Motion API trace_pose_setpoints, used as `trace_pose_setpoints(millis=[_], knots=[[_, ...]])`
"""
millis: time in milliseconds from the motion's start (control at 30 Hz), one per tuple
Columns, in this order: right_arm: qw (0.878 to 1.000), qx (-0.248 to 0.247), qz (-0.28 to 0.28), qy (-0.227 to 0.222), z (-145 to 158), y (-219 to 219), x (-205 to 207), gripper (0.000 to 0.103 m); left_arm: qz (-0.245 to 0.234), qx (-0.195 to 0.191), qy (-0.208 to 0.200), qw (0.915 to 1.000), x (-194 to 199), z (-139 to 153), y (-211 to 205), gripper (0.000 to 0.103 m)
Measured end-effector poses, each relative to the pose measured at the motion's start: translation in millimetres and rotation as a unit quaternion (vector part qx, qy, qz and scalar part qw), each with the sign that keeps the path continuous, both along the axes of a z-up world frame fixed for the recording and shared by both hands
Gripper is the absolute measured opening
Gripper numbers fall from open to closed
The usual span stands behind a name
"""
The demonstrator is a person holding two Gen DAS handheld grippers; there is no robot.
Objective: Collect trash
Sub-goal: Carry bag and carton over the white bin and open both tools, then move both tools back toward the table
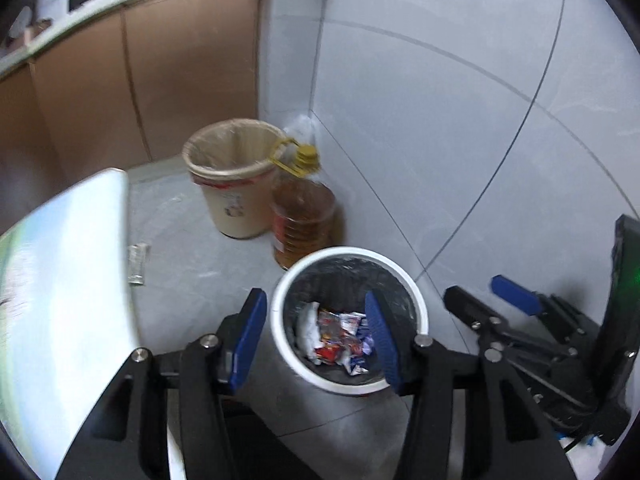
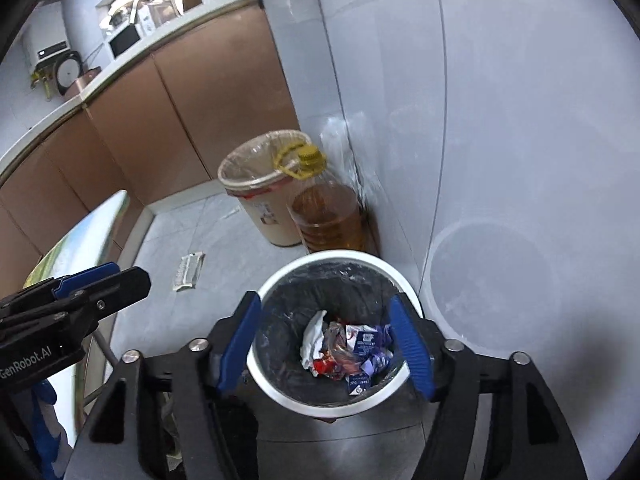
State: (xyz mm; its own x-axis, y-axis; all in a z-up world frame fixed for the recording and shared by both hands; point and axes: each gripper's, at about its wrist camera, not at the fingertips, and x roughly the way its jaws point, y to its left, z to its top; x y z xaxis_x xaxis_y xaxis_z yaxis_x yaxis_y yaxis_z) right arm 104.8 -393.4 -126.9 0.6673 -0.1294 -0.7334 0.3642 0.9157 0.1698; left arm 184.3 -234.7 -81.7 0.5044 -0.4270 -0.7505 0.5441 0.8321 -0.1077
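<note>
Left wrist view: the wrapper [image 1: 137, 263] lies on the floor at ten o'clock from the left tongs [image 1: 316, 340], long axis toward twelve. Both left and right tongs [image 2: 326, 346] gape empty over the bin [image 2: 334, 336]; left looks nearer.

The left gripper [image 2: 116, 276], seen at the left edge of the right wrist view, carries white lettering "GenRobot.AI" on its black body. The labels on the far beige bin [image 2: 260, 196] and the wrappers [image 2: 352, 348] are too blurred to read.

White-rimmed bin [image 2: 276, 390], black liner [image 2: 280, 344], beige pail [image 1: 236, 208].
</note>
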Motion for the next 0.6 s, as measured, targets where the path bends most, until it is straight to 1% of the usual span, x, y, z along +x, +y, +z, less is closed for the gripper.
trace_pose_setpoints(millis=[67, 133, 167, 300, 400, 500, 600], knots=[[1.0, -0.01, 0.01, -0.014, 17, 13, -7, 0.074, 0.013, -0.001, -0.016, 0.9998, -9, 10, 14, 0.049], [0.999, -0.021, 0.02, -0.025, 31, 25, -11, 0.081, 0.032, -0.002, -0.04, 0.9987, -20, 23, 29, 0.049], [0.999, -0.028, 0.024, -0.032, 39, 32, -15, 0.083, 0.04, -0.004, -0.051, 0.9979, -26, 29, 36, 0.049], [0.996, -0.05, 0.043, -0.064, 73, 62, -29, 0.095, 0.08, 0.003, -0.105, 0.9913, -53, 58, 70, 0.05], [0.993, -0.064, 0.058, -0.087, 98, 84, -41, 0.098, 0.111, 0.004, -0.133, 0.9849, -70, 75, 97, 0.05], [0.989, -0.07, 0.068, -0.111, 122, 102, -55, 0.103, 0.136, 0.008, -0.153, 0.9788, -83, 86, 119, 0.05], [0.985, -0.072, 0.08, -0.136, 146, 118, -71, 0.103, 0.159, 0.004, -0.169, 0.9727, -103, 99, 145, 0.051]])
